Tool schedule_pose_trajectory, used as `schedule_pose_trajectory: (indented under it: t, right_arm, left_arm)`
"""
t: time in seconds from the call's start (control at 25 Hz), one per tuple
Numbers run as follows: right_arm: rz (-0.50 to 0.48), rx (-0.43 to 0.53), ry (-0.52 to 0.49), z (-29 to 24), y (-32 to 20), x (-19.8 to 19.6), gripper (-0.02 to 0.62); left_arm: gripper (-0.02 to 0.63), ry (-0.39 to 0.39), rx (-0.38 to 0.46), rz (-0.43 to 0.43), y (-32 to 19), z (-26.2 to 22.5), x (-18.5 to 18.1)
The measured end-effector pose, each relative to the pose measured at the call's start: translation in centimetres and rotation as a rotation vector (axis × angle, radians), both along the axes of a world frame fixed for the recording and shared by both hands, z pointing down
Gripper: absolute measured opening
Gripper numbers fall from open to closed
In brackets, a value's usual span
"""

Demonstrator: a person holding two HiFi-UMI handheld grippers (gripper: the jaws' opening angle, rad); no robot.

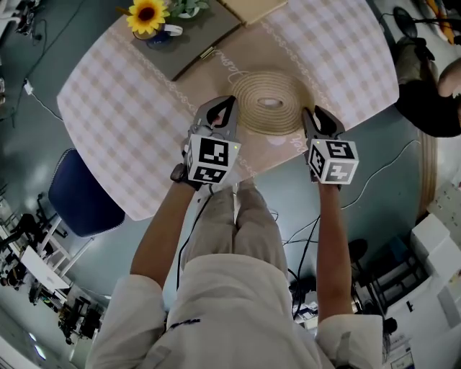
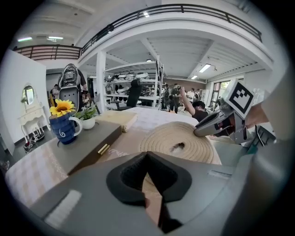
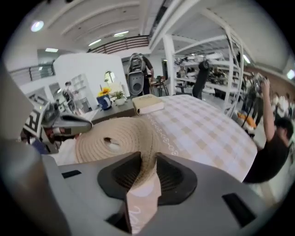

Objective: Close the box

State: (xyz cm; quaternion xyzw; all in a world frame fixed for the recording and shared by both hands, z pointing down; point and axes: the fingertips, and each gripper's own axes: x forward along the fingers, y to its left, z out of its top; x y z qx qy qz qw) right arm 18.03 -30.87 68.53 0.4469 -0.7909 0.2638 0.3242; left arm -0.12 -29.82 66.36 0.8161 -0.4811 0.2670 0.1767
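**Item: box** (image 1: pixel 270 101). Round, low, of coiled tan weave, with a small hole at the centre of its top. It sits on the near middle of the table, on the tan band of the tablecloth (image 1: pixel 115 108). We judge the top already seated, so the closing looks near its end.

**Lie:** being round, it has no long axis. It lies straight ahead of both sets of fingers and between them.

**Right gripper** (image 3: pixel 146 159): jaws narrow, with the box's near-right rim between the pads and touching both. This is the nearer hand.

**Left gripper** (image 2: pixel 147 156): jaws drawn together with nothing between the tips, just beside the near-left rim.

**Writing:** we see white cursive script on the tan band, too small for us to read. No brand is seen.

**Beyond:** a grey case (image 1: pixel 191 43) with a brass clasp, a blue mug (image 1: pixel 160 32) holding a sunflower on top of it, and a book (image 1: pixel 252 7) at the far edge.
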Motion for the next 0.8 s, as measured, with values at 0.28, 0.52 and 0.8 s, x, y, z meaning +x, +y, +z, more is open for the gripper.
schedule_pose_trajectory:
  t: [0.28, 0.52, 0.8]
  right_arm:
    - [-0.343, 0.309, 0.459, -0.9, 0.7, -1.2, 0.120]
    - [-0.326, 0.223, 0.390, -0.4, 0.3, -1.3, 0.117]
    - [-0.305, 0.027, 0.309, 0.7, -0.3, -1.3, 0.123]
  left_arm:
    - [0.003, -0.020, -0.015, 0.022, 0.2, 0.2, 0.2]
    - [0.003, -0.005, -0.012, 0.009, -0.1, 0.1, -0.1]
    - [0.002, 0.007, -0.019, -0.001, -0.2, 0.4, -0.1]
